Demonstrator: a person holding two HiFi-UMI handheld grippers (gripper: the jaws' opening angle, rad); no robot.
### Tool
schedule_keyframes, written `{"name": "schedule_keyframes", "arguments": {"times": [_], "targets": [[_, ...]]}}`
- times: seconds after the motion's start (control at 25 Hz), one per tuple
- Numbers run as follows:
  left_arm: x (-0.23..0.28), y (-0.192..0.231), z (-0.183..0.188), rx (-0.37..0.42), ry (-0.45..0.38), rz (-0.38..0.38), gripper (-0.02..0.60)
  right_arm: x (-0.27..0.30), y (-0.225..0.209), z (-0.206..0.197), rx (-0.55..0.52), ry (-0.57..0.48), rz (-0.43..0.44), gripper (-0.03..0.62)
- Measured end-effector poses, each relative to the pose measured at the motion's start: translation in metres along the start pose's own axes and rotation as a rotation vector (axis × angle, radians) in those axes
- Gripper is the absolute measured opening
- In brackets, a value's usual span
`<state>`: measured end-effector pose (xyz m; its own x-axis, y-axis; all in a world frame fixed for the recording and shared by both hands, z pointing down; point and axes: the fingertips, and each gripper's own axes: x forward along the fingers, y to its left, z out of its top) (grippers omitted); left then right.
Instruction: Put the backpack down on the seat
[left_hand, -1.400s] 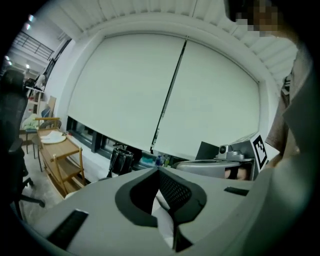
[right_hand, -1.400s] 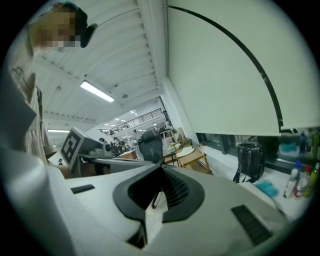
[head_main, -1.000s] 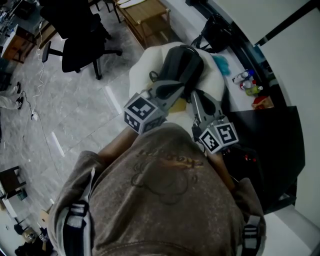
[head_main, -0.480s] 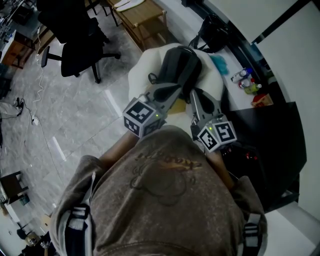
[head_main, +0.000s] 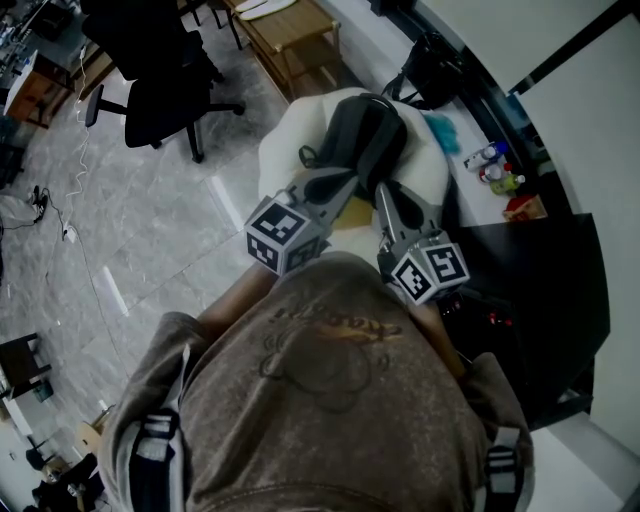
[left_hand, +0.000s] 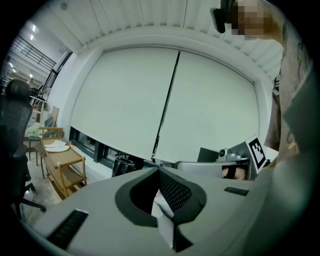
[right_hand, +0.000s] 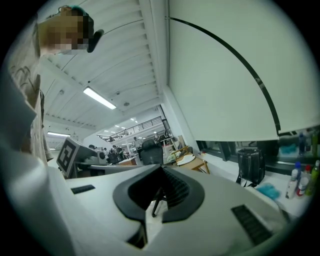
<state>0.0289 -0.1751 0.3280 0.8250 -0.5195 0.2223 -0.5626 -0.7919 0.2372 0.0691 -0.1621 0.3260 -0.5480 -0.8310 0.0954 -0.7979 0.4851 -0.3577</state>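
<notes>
A dark grey backpack lies on a white cushioned seat in the head view. My left gripper reaches toward its near end, jaws shut, with the tips over the bag's lower edge. Beside it, my right gripper is also shut, its tips at the backpack's near right side. In both gripper views the jaws point level, toward a window blind and ceiling, and the backpack is out of sight. The left gripper holds nothing visible. A thin dark strand shows in the slot of the right gripper; I cannot tell what it is.
A black office chair stands on the floor to the left. A wooden side table is behind the seat. A black bag, a teal cloth and bottles sit on the ledge at right, by a dark desk.
Only the head view sways a little. Both grippers stay shut at the near end of the backpack, which rests in the same spot on the seat.
</notes>
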Motion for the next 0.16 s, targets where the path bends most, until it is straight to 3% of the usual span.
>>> {"name": "schedule_keyframes", "arguments": {"times": [0.16], "targets": [[0.0002, 0.0039, -0.0002, -0.005, -0.002, 0.007, 0.0, 0.0038, 0.0007, -0.0005, 0.004, 0.005, 0.004, -0.002]]}}
